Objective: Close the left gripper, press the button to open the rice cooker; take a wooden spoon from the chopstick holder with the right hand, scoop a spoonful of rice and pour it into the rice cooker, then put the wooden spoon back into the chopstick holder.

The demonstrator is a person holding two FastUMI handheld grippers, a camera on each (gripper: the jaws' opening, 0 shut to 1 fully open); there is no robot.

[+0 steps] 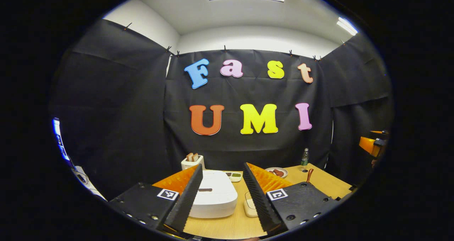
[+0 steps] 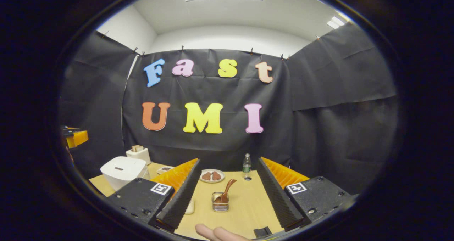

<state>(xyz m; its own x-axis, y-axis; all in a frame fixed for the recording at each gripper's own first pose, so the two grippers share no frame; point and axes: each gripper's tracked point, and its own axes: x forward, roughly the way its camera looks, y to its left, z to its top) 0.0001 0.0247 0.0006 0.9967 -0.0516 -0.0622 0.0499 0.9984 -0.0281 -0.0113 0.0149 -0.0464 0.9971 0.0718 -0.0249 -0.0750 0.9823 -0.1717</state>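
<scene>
the white rice cooker (image 1: 212,195) sits shut on the wooden table (image 1: 227,223), right in front of the left gripper (image 1: 221,195). its lid is still down, so the button press looks not yet done. the left gripper has its two fingers wide apart with nothing between them, and i think it needs to pinch together first so it can poke the button. the right gripper (image 2: 227,191) is also spread apart and holds nothing. it points at the chopstick holder (image 2: 220,202), where the wooden spoon (image 2: 225,191) leans, handle up, easy to grab. farther back are a plate of food (image 2: 211,176), a small bottle (image 2: 246,166) and a toaster (image 2: 138,153) with bread in it. a small white dish (image 1: 250,205) sits just beside the cooker. nothing stands in the way of the cooker or the spoon. someone's fingers (image 2: 220,234) peek in at the bottom of the right gripper view.
</scene>
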